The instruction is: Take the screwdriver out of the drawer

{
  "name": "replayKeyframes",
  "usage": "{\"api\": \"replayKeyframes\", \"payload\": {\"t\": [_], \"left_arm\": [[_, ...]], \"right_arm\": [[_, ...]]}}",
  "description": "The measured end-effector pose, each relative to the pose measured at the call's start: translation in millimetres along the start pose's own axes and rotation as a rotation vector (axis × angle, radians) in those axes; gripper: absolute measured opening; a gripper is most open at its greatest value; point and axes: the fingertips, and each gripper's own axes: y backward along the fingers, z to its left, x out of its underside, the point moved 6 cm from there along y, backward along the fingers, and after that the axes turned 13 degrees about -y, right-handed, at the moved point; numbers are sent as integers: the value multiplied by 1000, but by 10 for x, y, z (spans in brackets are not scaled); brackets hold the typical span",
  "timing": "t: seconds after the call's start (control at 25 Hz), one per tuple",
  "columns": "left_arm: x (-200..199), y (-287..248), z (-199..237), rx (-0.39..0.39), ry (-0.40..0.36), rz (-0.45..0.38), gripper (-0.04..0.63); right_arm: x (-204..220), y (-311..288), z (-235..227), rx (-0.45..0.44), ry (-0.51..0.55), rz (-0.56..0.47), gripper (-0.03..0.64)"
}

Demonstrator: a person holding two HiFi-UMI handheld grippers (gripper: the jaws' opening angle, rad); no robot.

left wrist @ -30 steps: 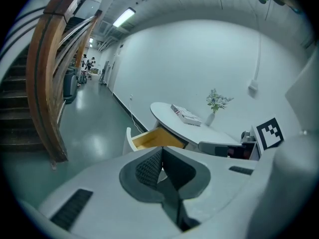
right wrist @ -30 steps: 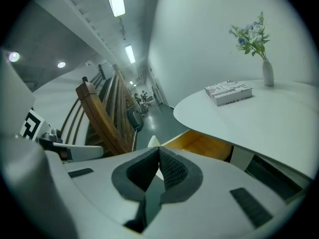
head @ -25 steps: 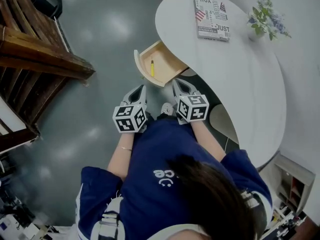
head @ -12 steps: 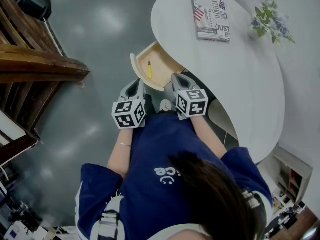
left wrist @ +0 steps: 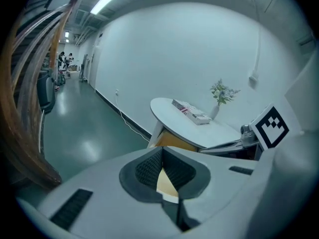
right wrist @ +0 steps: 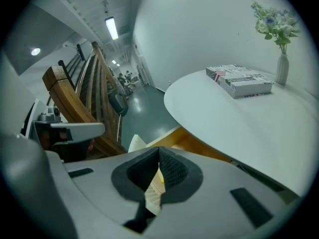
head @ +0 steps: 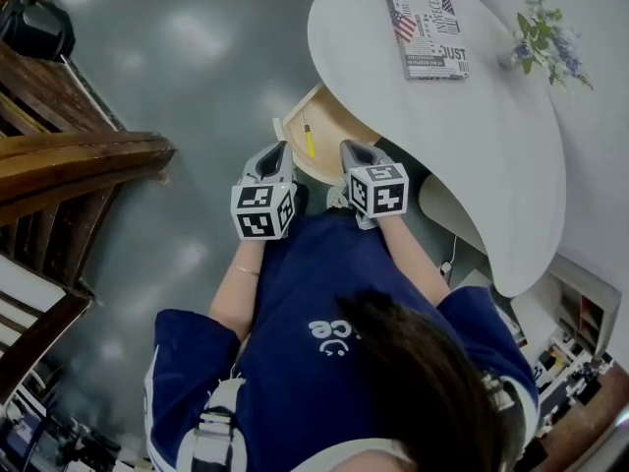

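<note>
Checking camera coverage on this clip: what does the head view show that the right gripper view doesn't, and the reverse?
Head view only: the person's blue top and the yellow screwdriver lying whole in the open drawer. Right gripper view only: a ceiling light and the right gripper with its jaws seen shut, nothing between them. Both: the white table, the book, the flowers and the drawer.

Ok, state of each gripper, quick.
Left gripper: shut, holding nothing.
Right gripper: shut, holding nothing.
</note>
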Motion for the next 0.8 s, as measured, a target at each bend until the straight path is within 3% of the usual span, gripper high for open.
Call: {"api": "replayKeyframes", "payload": {"t": [0.4,0.8], "left_arm": [[-16,-189,358,91,-72,39,5],[84,-245,477,67,1,86,5]], "right_arm": [[94,-496,40,73,-31,145,9],[171,-955,79,85,46,286,77]]}}
